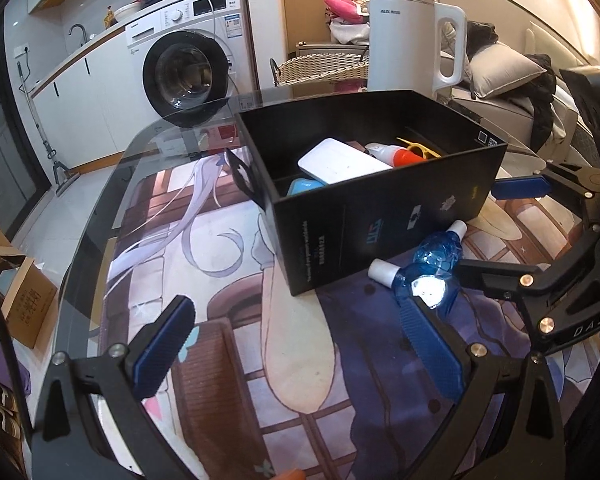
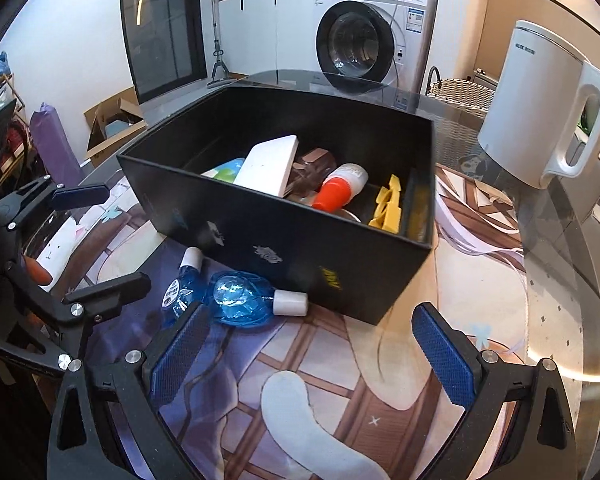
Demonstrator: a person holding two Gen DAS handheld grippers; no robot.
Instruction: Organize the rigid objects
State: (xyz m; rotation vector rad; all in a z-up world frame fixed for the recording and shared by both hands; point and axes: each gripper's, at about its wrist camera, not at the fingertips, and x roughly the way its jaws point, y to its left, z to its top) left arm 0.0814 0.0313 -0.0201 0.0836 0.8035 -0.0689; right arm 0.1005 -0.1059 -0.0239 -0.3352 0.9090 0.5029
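Note:
A black open box (image 1: 380, 216) (image 2: 300, 248) stands on the printed mat. Inside lie a white flat case (image 1: 342, 160) (image 2: 270, 166), an orange-and-white bottle (image 1: 396, 154) (image 2: 340, 188), a yellow clip (image 2: 388, 208) and a blue item (image 1: 302, 187). Two blue bottles with white caps lie on the mat against the box front (image 1: 440, 250) (image 1: 418, 284) (image 2: 240, 298) (image 2: 184, 284). My left gripper (image 1: 296, 344) is open and empty, its right finger beside the nearer bottle. My right gripper (image 2: 312, 354) is open and empty, its left finger next to the bottles.
A white electric kettle (image 1: 410, 40) (image 2: 540, 108) stands on the glass table behind the box. The table edge (image 1: 100, 208) curves at the left. A washing machine (image 2: 364, 36), a wicker basket (image 1: 324, 68) and a cardboard box on the floor (image 1: 24, 300) are beyond.

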